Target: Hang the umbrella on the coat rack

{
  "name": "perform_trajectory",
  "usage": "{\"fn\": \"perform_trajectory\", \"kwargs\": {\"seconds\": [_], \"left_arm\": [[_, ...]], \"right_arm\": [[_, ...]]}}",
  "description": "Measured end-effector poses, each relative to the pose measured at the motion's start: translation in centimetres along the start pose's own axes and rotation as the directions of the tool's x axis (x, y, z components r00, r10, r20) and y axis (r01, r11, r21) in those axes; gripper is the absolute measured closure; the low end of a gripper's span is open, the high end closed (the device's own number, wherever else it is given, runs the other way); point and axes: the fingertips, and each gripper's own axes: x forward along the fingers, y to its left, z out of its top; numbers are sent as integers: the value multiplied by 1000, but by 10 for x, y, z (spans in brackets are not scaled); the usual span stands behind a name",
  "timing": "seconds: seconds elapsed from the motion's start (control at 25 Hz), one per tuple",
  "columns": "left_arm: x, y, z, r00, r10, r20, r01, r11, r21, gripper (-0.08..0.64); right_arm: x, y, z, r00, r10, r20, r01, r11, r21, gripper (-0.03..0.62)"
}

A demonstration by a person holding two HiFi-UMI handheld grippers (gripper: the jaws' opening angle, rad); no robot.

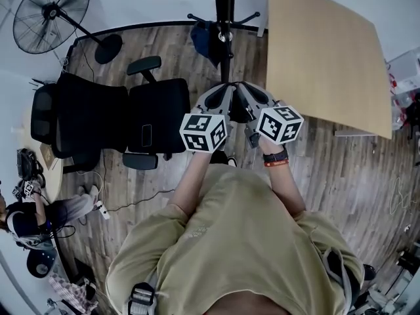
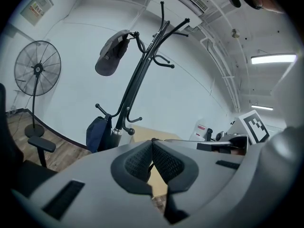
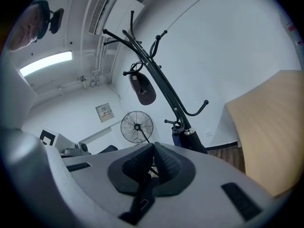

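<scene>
- Left gripper (image 1: pixel 223 92): held at chest height in front of the person. Its own view shows the two ribbed pads (image 2: pixel 138 161) pressed together at the tips, with nothing pinched between them.
- Right gripper (image 1: pixel 244 90): held just beside the left one, the tips of the two almost meeting. Its pads (image 3: pixel 167 164) are likewise pressed together at the tips, with nothing gripped.
- Both grippers point toward the coat rack (image 1: pixel 224 5), which stands directly ahead on the wooden floor (image 1: pixel 341 169).
- Umbrella (image 1: pixel 202 39): dark blue and folded, it hangs at the lower ring of hooks, close against the rack's pole. It is well apart from both grippers. The exact hook that carries it cannot be made out.
- The left gripper view shows the umbrella (image 2: pixel 97 133) left of the pole, under a lower hook.
- Cap (image 2: pixel 111 56): dark, hanging from an upper hook of the rack.
- Surroundings: a pale wooden table (image 1: pixel 321 51) to the right of the rack, a black office chair (image 1: pixel 111 113) to the left, and a standing fan (image 1: pixel 51 5) beyond the chair near the wall.
</scene>
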Motion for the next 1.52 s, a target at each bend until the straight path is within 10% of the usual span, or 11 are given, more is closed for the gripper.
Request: {"fn": "perform_trajectory", "kwargs": {"seconds": [1.52], "left_arm": [[92,77,25,999,-15,-31,15,1000,-7,537]], "right_arm": [[97,-62,30,998,-41,-38,41,999,-7,574]]}}
